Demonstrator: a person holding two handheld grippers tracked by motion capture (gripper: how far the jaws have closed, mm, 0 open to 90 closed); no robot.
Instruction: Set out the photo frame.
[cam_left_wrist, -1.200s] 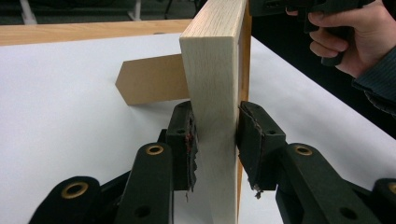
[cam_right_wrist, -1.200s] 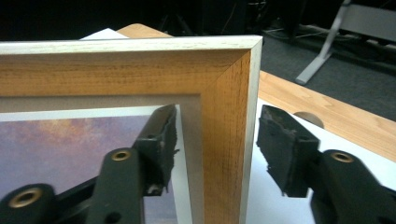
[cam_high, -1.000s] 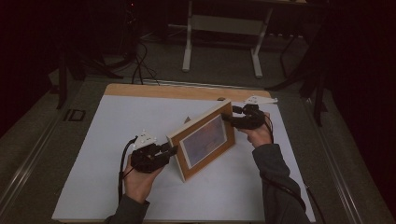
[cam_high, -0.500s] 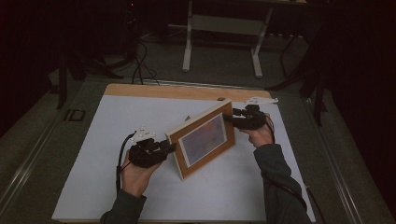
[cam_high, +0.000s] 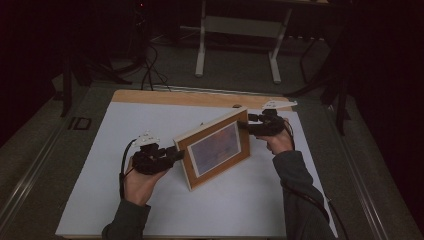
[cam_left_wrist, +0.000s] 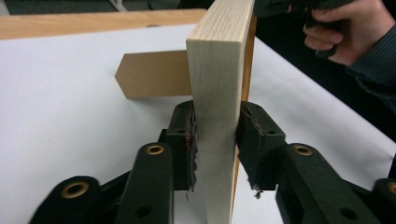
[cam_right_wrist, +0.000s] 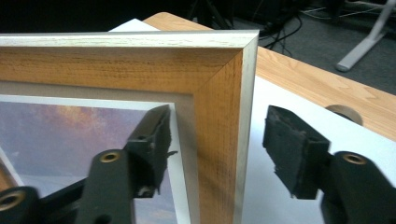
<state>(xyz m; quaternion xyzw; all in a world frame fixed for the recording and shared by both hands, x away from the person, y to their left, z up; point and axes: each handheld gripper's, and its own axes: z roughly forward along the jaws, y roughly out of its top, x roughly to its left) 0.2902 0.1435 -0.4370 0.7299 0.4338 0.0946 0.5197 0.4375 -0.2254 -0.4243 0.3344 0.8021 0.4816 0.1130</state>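
White paper is covering the bench (cam_high: 100, 200), where the picture frame (cam_high: 216, 150) is standing upright on its lower edge. The left claw (cam_left_wrist: 217, 140) is clamping one side edge to steady it, while the right claw (cam_right_wrist: 215, 149), just widened again, is straddling the opposite edge with one pad clear, likely adjusting its hold.

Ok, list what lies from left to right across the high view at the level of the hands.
Bare white sheet on the table → left black gripper → upright wooden picture frame with a sunset print → right black gripper → grey floor beside the table.
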